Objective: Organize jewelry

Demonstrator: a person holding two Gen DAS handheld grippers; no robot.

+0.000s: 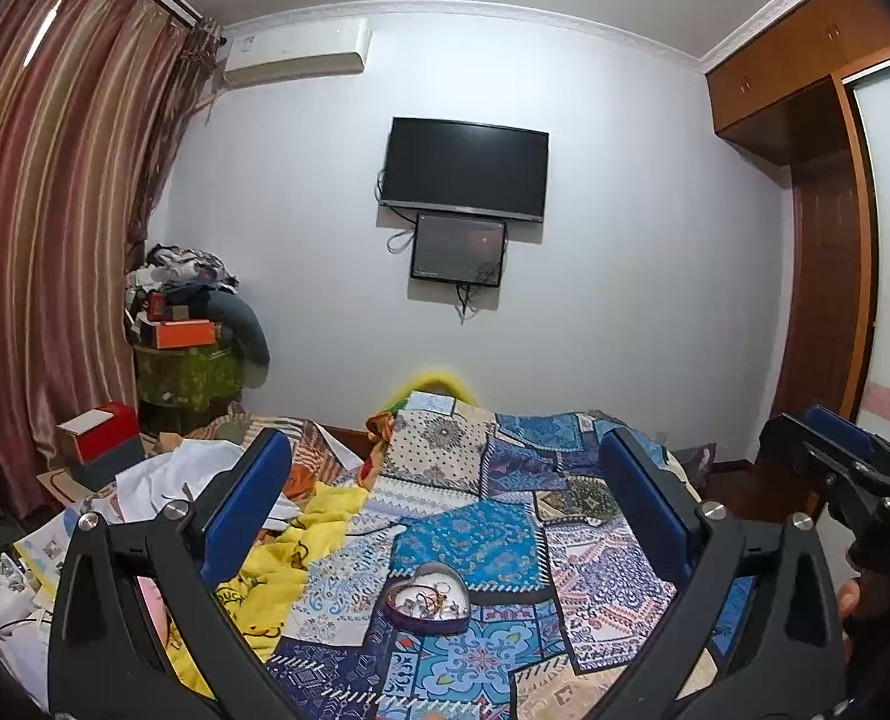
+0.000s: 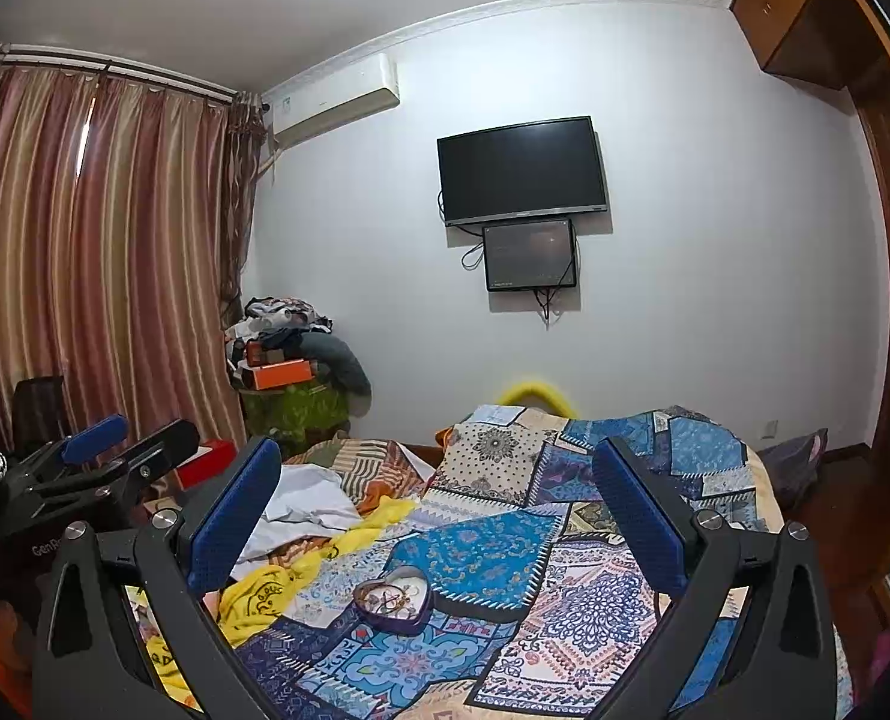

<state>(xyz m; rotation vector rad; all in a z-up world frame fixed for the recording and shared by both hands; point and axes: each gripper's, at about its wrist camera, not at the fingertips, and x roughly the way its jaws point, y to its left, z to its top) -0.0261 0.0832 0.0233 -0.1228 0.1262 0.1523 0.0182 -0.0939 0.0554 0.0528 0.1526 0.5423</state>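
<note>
A heart-shaped purple tin (image 1: 426,599) (image 2: 393,598) lies open on the patchwork bedspread (image 1: 481,546) (image 2: 481,552), with a tangle of rings and chains inside. My left gripper (image 1: 445,510) hovers above and short of it, its blue-padded fingers spread wide with nothing between them. My right gripper (image 2: 438,516) is held the same way, open and empty, the tin low between its fingers. Each gripper shows in the other's view: the right one (image 1: 829,450) at the right edge, the left one (image 2: 114,438) at the left edge.
Yellow cloth (image 1: 300,546) (image 2: 300,564) and white cloth (image 1: 174,474) lie crumpled left of the tin. A red and white box (image 1: 99,429), papers and a cluttered corner stand (image 1: 186,324) fill the left. A wardrobe (image 1: 829,240) stands right. A TV (image 1: 466,168) hangs on the far wall.
</note>
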